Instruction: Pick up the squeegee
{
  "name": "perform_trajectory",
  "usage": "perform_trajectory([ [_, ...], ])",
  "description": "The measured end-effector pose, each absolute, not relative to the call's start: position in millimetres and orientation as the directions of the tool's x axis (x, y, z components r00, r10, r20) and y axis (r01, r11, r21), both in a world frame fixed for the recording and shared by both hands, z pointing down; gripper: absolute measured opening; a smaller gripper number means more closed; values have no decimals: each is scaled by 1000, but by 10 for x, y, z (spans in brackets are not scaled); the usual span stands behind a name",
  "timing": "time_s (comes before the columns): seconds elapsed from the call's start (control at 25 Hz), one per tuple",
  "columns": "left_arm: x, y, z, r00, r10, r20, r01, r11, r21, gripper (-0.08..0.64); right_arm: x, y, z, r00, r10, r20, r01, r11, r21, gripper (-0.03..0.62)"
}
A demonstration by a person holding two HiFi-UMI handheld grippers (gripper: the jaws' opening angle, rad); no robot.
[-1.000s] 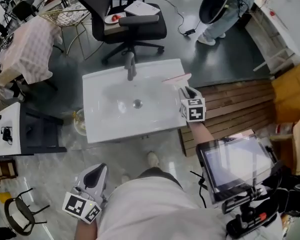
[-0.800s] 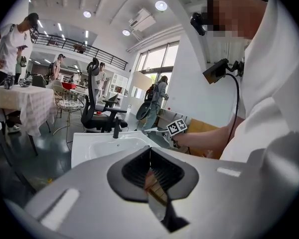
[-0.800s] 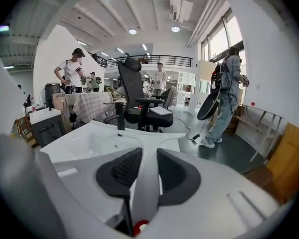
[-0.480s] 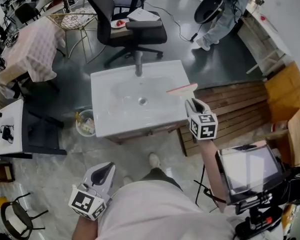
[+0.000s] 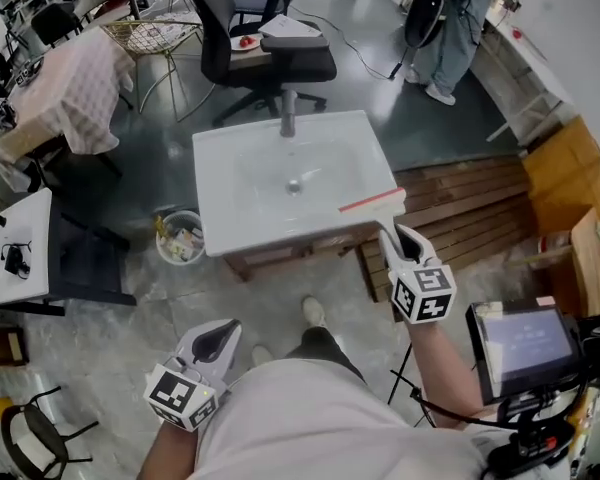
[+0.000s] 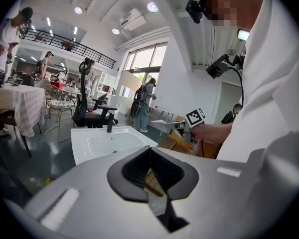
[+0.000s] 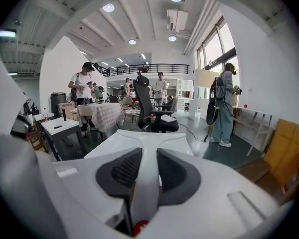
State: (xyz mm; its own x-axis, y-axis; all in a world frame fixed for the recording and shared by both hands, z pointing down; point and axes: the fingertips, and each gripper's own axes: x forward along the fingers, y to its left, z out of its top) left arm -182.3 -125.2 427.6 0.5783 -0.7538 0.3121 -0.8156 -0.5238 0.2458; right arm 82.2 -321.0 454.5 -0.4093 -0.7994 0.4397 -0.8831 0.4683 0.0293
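Task's thing: the squeegee (image 5: 372,202) is in the right gripper (image 5: 389,231). Its blade points forward, and from above the blade lies over the front right corner of the white basin (image 5: 212,200).
Right hand: the two pads press on the white handle (image 7: 142,180), one on each side, so the tool is grasped.
Left hand: the left gripper (image 5: 220,331) is low beside the person's body, well apart from the basin. Its jaw tips meet and nothing is between them.
Stage: I judge that the picking up is done, because the tool rests only in the pads.
Risk, slipping: the handle looks smooth and narrow, and the wide blade is far in front of the pads. I think a quick swing could turn it in the grip.
Risk, knocking: the blade is close to the basin corner and could catch on the rim. The screen (image 5: 525,340) on its stand is near the right arm, and the wooden pallet (image 5: 480,203) is near the feet.
Hard to see: how high the blade is above the basin I cannot tell. The rubber edge is not visible. In the right gripper view a small red part below the handle is cut off.
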Motion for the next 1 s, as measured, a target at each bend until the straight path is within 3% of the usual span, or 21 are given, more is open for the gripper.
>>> perform_trajectory([
  [0.6, -1989, -738, 4333, 638, -724, 261, -769, -584, 260, 8, 144, -1902, 4346, -505, -753, 422, -826, 564, 18, 100],
  [1.0, -2106, -546, 4326, 628, -734, 259, -777, -571, 265, 6, -169, -1597, 4254, -559, -720, 411, -783, 622, 25, 100],
])
